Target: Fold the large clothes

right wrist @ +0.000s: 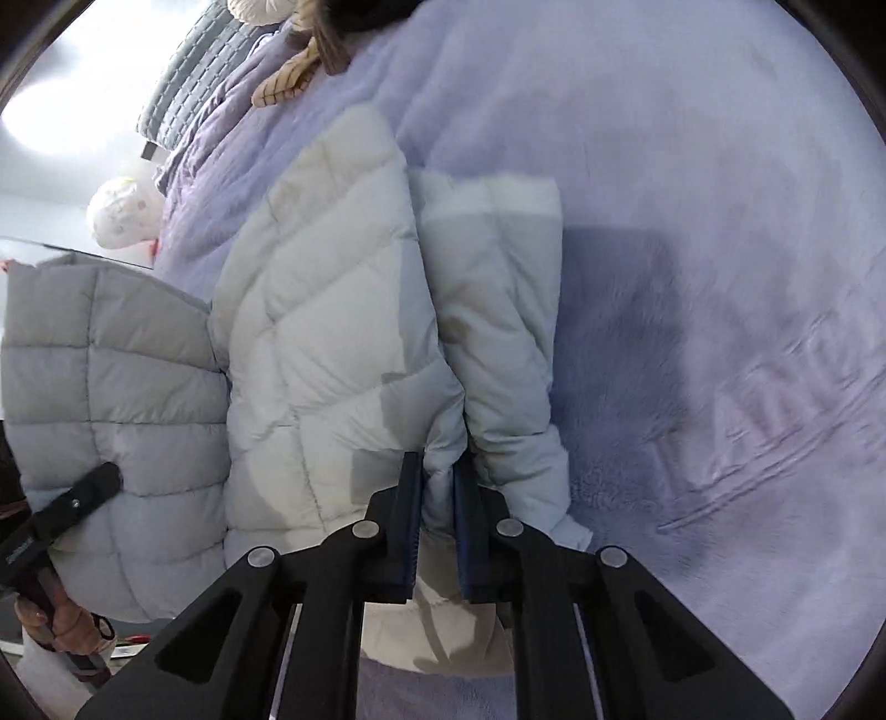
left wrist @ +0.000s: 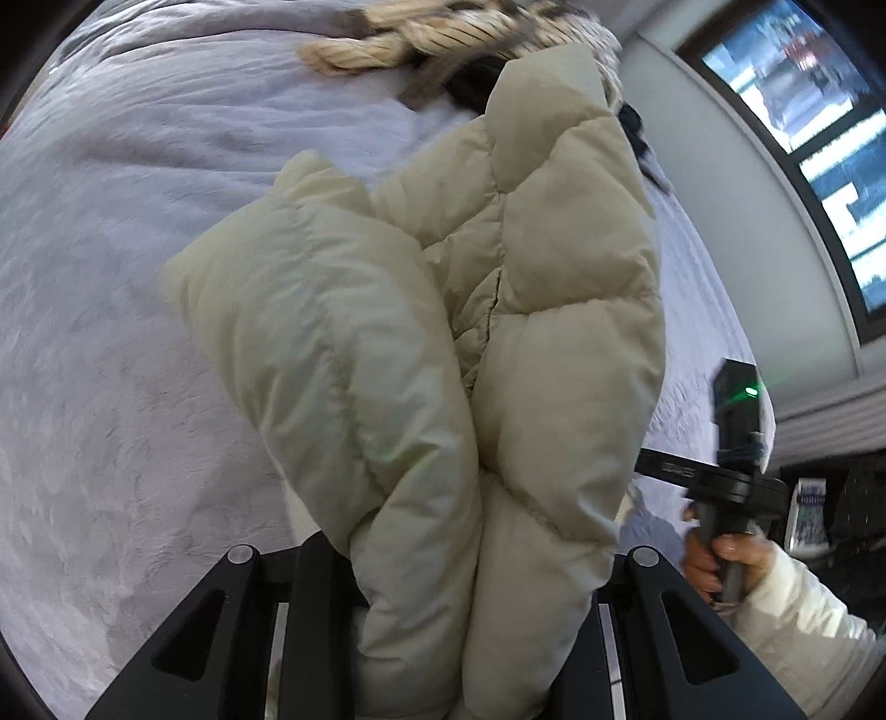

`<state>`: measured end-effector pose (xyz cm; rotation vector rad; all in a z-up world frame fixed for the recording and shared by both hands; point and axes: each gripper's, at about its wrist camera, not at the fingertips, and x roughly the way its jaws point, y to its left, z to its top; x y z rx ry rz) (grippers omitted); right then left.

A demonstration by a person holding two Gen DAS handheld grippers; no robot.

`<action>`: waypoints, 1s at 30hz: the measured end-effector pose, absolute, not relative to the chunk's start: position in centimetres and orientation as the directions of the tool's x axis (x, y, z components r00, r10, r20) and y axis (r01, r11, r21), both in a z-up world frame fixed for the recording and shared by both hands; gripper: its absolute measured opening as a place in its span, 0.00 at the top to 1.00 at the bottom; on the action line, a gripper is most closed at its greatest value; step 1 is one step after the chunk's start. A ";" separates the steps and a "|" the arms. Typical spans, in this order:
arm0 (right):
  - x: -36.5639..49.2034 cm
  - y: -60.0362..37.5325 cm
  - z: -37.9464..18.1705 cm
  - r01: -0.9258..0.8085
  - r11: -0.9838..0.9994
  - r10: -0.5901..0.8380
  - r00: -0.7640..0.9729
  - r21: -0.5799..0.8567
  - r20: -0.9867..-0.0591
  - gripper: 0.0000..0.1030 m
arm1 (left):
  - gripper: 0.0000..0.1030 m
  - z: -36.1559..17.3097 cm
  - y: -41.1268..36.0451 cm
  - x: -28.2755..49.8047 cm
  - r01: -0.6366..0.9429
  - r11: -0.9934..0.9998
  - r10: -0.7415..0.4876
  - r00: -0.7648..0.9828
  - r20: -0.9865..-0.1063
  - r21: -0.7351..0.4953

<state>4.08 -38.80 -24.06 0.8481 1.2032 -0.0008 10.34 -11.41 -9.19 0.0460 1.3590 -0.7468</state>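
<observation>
A pale cream quilted puffer jacket (left wrist: 498, 343) hangs bunched between two hand-held tongs above a bed covered with a lilac fleece blanket (left wrist: 122, 343). In the left wrist view its long axis runs from the tongs at the bottom of the picture up and away towards the head of the bed, where the far end comes to a rounded point. In the right wrist view it also stretches away from the tongs, leaning slightly left, with its far end lying on or just over the blanket; which of the two I cannot tell.

The jacket is thick and puffy, stitched into broad padded panels, some in diagonal seams. It is gathered into two or three fat folds lying side by side, with a deep crease between them. A sleeve (right wrist: 498, 310) lies alongside the body on the right, its cuff end near the blanket.

The left gripper (left wrist: 476, 603) is clamped on a thick wad of jacket that fills the gap between its jaws. The right gripper (right wrist: 440, 526) is nearly closed, pinching a thin fold of the same jacket between its ridged pads. A hand (left wrist: 720, 559) in a white sleeve holds the right gripper's handle.

At the far end of the bed lies a heap of striped beige clothing (left wrist: 443, 33).
</observation>
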 end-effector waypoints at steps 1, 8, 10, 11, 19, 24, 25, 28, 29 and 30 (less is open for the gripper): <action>4.0 -38.9 -24.7 0.425 0.685 0.442 0.403 0.592 -0.801 0.89 | 0.75 -9.1 -12.2 10.2 0.521 0.762 -0.455 0.007 -0.890 -0.386; 4.5 -38.8 -27.3 0.405 0.615 0.528 0.424 0.676 -0.735 0.89 | 0.40 -9.6 -18.3 9.5 0.565 0.664 -0.519 -0.124 -0.846 -0.490; 4.4 -39.0 -27.9 0.399 0.595 0.548 0.433 0.697 -0.716 0.89 | 0.40 -10.2 -19.6 9.4 0.569 0.647 -0.533 -0.139 -0.835 -0.508; 4.0 -39.2 -28.1 0.398 0.588 0.553 0.436 0.704 -0.710 0.89 | 0.40 -10.5 -20.1 9.3 0.569 0.640 -0.541 -0.143 -0.829 -0.516; 3.3 -39.7 -29.1 0.391 0.526 0.592 0.470 0.755 -0.655 0.89 | 0.28 -11.3 -23.1 9.0 0.547 0.549 -0.641 -0.210 -0.739 -0.632; 0.7 -42.1 -28.8 0.404 0.489 0.594 0.495 0.773 -0.634 0.88 | 0.28 -12.4 -24.2 8.8 0.539 0.552 -0.641 -0.215 -0.737 -0.637; 0.2 -42.8 -28.6 0.409 0.476 0.589 0.509 0.778 -0.628 0.88 | 0.28 -12.6 -24.3 8.9 0.541 0.552 -0.638 -0.215 -0.739 -0.635; -1.7 -45.7 -27.8 0.430 0.419 0.562 0.570 0.800 -0.600 0.73 | 0.28 -12.9 -24.9 8.6 0.557 0.549 -0.632 -0.212 -0.746 -0.623; -2.0 -46.4 -27.6 0.431 0.406 0.554 0.585 0.806 -0.592 0.55 | 0.28 -13.0 -25.3 8.5 0.559 0.549 -0.631 -0.210 -0.747 -0.621; -2.8 -47.3 -27.2 0.426 0.386 0.542 0.613 0.819 -0.574 0.51 | 0.28 -13.1 -25.4 8.5 0.558 0.550 -0.632 -0.209 -0.747 -0.622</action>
